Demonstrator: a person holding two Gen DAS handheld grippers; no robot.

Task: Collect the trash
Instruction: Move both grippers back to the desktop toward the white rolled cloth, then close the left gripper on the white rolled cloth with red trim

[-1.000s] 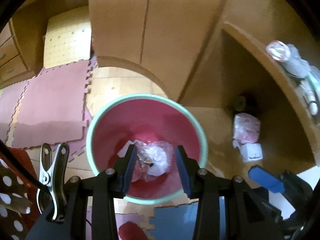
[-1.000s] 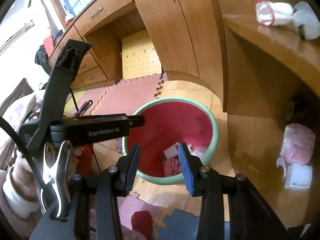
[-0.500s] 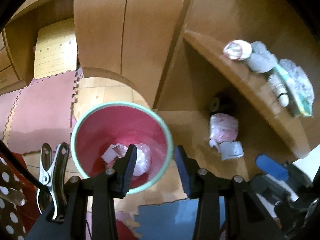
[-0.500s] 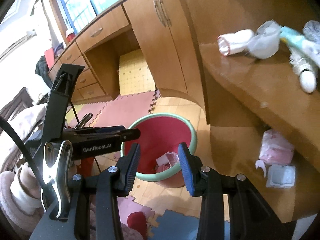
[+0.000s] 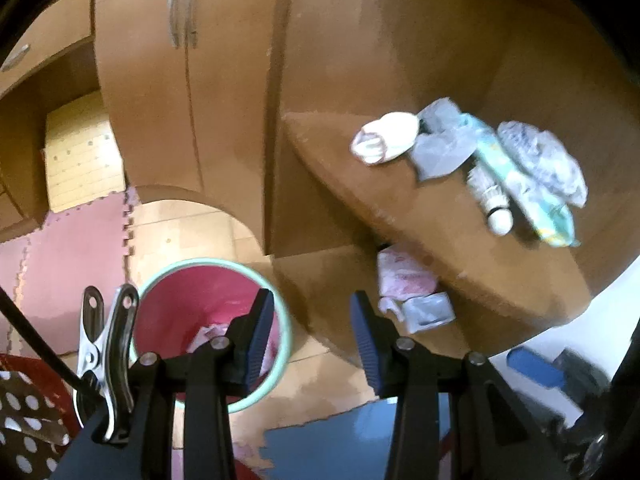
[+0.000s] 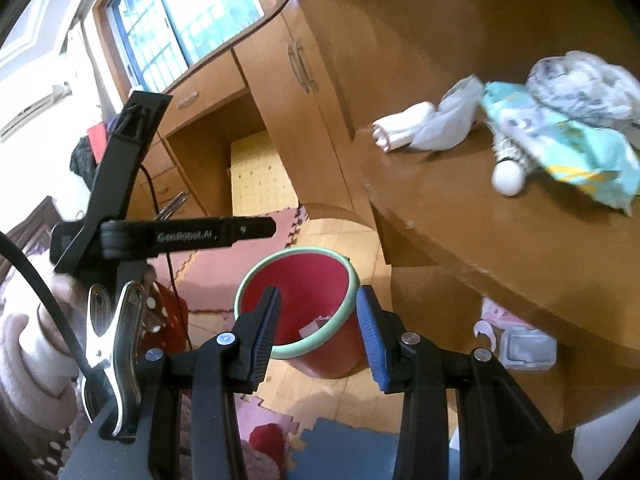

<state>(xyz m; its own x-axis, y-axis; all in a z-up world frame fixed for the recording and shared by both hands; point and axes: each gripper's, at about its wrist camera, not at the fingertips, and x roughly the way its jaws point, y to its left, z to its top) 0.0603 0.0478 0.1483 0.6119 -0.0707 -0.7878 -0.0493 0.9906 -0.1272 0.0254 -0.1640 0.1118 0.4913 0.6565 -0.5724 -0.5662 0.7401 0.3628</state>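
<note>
A red bin with a mint-green rim [image 5: 280,312] [image 6: 352,280] stands on the floor below the table, with crumpled wrappers inside. My left gripper [image 5: 312,332] is open and empty, above and right of the bin. My right gripper [image 6: 318,330] is open and empty, above the bin. On the wooden table [image 5: 460,240] [image 6: 500,240] lies trash: a white rolled wrapper [image 5: 384,138] [image 6: 400,128], a clear bag [image 5: 440,152] [image 6: 448,120], a shuttlecock [image 5: 490,196] [image 6: 508,168], a teal packet [image 5: 520,184] [image 6: 560,140] and a crumpled grey bag [image 5: 544,160] [image 6: 580,84].
Pink and white packets [image 5: 404,280] [image 6: 524,348] lie on the floor under the table. Wooden cabinets [image 5: 180,100] [image 6: 304,100] stand behind. Foam mats [image 5: 72,248] cover the floor. The left gripper's body [image 6: 120,200] shows at left in the right wrist view.
Both grippers have risen and tilted up from over the bin toward the table; the bin looks smaller and lower, and the table's trash has come into view. Both stay open.
</note>
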